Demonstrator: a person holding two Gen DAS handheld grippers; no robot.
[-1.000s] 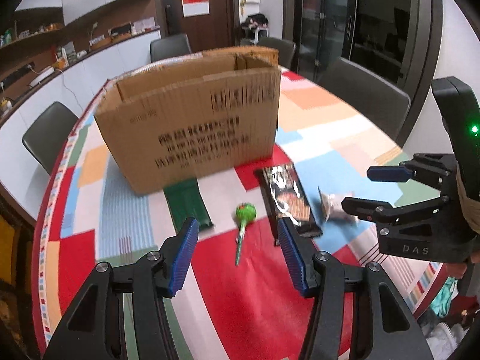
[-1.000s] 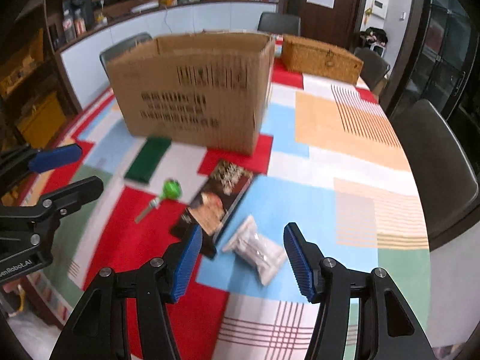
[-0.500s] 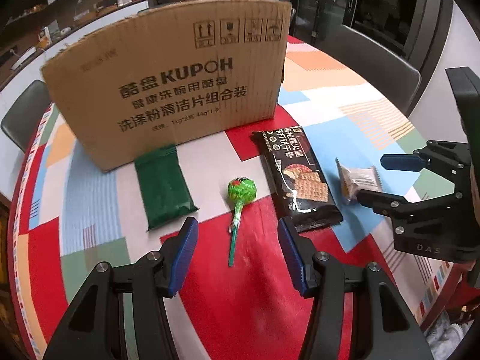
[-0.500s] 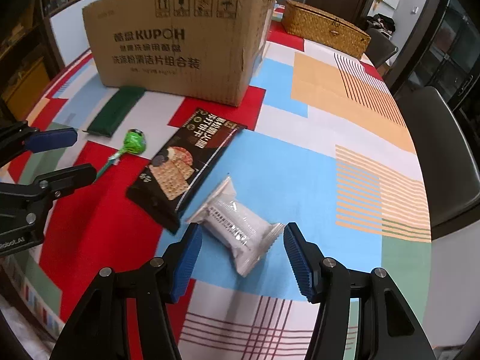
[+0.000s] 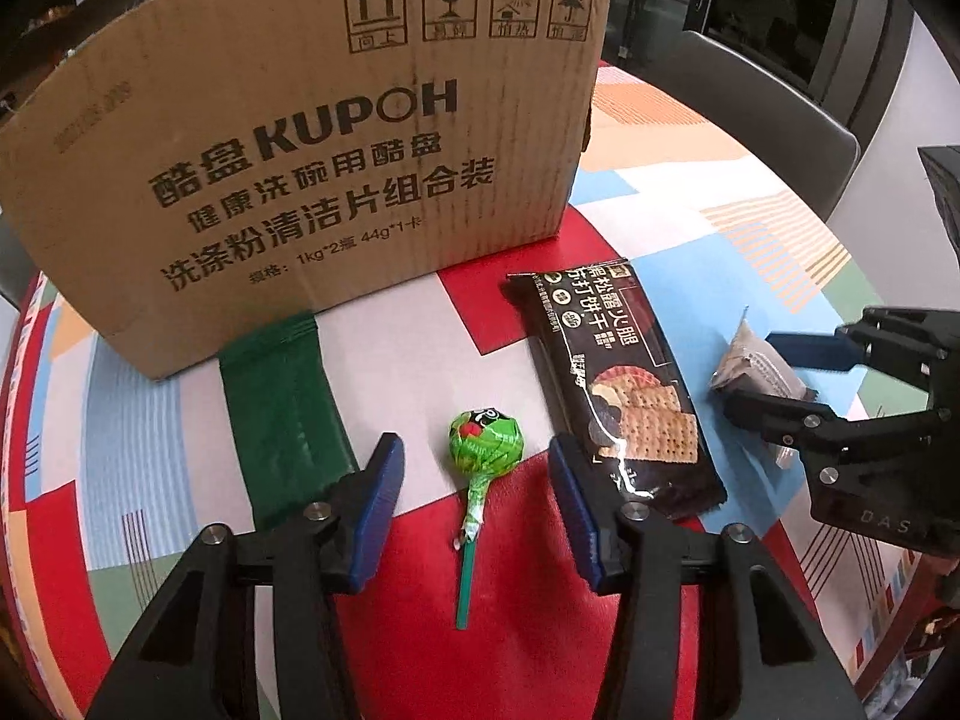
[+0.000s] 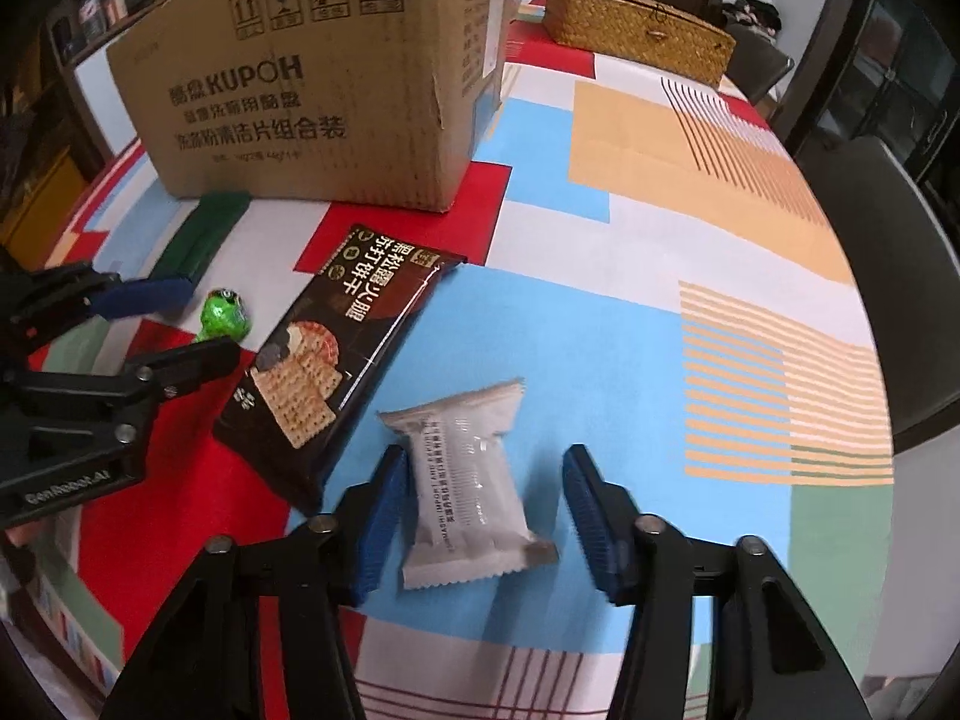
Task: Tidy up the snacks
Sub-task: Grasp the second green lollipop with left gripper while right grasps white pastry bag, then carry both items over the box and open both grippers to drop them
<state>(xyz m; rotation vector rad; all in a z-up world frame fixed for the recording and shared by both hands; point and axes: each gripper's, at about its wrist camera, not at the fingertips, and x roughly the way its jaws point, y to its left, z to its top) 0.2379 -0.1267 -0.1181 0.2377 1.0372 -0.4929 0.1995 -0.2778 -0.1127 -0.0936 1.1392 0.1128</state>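
My left gripper (image 5: 474,510) is open low over the table, its jaws on either side of a green-wrapped lollipop (image 5: 485,441). My right gripper (image 6: 480,516) is open around a small white snack packet (image 6: 465,486) lying on the tablecloth. Between them lies a black cracker pack (image 5: 612,384), also in the right wrist view (image 6: 342,348). A dark green flat packet (image 5: 282,408) lies to the left, against the box. A large cardboard box (image 5: 312,138) stands behind the snacks. The right gripper (image 5: 780,372) shows in the left wrist view, the left gripper (image 6: 162,324) in the right.
A woven wicker basket (image 6: 636,27) sits at the far side of the round table with its patchwork cloth (image 6: 690,210). Grey chairs (image 5: 756,96) stand around the table. The table edge runs close below both grippers.
Both grippers have come down and forward towards the table. The lollipop now lies between the left jaws and the white packet between the right jaws. Both stay open.
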